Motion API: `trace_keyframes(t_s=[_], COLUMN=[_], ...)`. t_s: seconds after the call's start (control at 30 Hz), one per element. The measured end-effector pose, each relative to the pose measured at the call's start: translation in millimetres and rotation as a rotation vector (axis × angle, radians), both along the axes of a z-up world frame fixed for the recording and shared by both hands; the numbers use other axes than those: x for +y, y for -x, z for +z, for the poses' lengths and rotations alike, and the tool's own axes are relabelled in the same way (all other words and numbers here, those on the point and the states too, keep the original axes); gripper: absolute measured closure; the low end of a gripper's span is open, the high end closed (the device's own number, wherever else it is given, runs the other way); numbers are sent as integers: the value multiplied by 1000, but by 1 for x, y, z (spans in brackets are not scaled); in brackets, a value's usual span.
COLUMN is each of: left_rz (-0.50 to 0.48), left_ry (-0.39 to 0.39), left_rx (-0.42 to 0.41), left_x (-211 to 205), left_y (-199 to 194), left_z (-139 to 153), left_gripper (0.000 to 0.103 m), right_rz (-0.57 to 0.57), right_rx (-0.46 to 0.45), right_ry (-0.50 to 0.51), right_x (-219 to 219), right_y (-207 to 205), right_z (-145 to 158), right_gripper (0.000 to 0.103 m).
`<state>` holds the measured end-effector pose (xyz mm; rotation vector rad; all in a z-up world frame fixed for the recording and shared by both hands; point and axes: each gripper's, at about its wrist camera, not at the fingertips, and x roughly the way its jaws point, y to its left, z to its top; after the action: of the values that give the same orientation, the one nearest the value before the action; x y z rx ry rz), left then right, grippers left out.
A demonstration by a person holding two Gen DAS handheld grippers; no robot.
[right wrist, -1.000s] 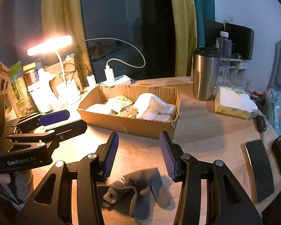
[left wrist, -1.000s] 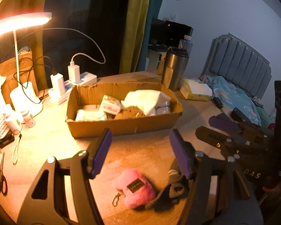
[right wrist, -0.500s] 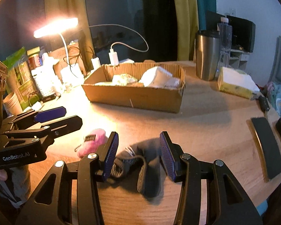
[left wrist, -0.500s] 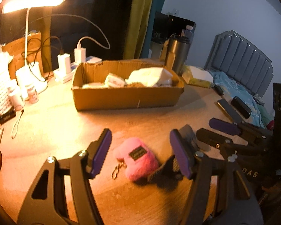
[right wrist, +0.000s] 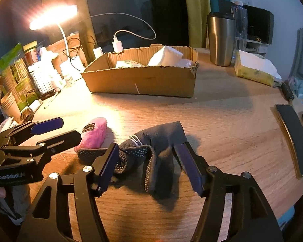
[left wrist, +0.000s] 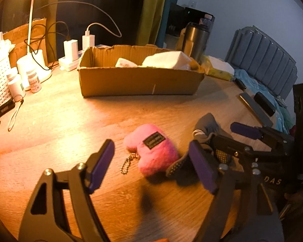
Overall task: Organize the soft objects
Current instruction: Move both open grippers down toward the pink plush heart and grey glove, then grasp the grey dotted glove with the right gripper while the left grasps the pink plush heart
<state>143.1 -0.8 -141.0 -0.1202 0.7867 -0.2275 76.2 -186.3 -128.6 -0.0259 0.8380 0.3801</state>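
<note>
A pink plush keychain (left wrist: pixel 153 151) lies on the wooden table, and shows in the right wrist view (right wrist: pixel 94 134) too. My left gripper (left wrist: pixel 151 167) is open, low over the table, with the plush between and just beyond its fingers. A dark grey dotted glove (right wrist: pixel 151 151) lies crumpled to the right of the plush, touching it; it also shows in the left wrist view (left wrist: pixel 207 129). My right gripper (right wrist: pixel 147 165) is open and straddles the glove. A cardboard box (left wrist: pixel 139 80) holding white soft items (left wrist: pixel 165 60) stands behind.
A lit desk lamp (right wrist: pixel 54 17), chargers (left wrist: pixel 78 44) and bottles (left wrist: pixel 33 78) crowd the back left. A steel tumbler (right wrist: pixel 221 38) and tissue pack (right wrist: pixel 254 68) stand at the back right. Two dark flat items (right wrist: pixel 295 139) lie near the table's right edge.
Both grippers have come down and forward toward the table. The plush now sits between the left fingers and the glove between the right fingers. Both stay open.
</note>
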Motion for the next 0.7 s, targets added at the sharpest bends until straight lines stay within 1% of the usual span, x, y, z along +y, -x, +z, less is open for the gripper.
trace_keyframes(t_s=[0.03, 0.2, 0.43, 0.5, 0.6, 0.67, 0.7], left_rz=[1, 12, 19, 20, 12, 5, 1], left_ry=[-1, -9, -14, -18, -26, -34, -39], left_rx=[3, 34, 67, 73, 89, 103, 109], left_x=[0, 1, 1, 0, -4, -9, -11], left_y=[-2, -11, -24, -27, -34, -38, -40], left_z=[-1, -10, -19, -21, -25, -29, -31], left_gripper=[25, 24, 24, 24, 24, 24, 24], right_rz=[2, 20, 47, 55, 52, 48, 47], right_rx=[2, 28, 90, 87, 86, 83, 81], right_ry=[-1, 0, 35, 43, 27, 32, 35], right_x=[0, 6, 19, 19, 13, 7, 5], right_y=[-2, -10, -27, -30, -35, -39, -40], right_z=[-1, -8, -27, -27, -27, -28, -28], right_gripper=[32, 31, 31, 31, 31, 33, 36])
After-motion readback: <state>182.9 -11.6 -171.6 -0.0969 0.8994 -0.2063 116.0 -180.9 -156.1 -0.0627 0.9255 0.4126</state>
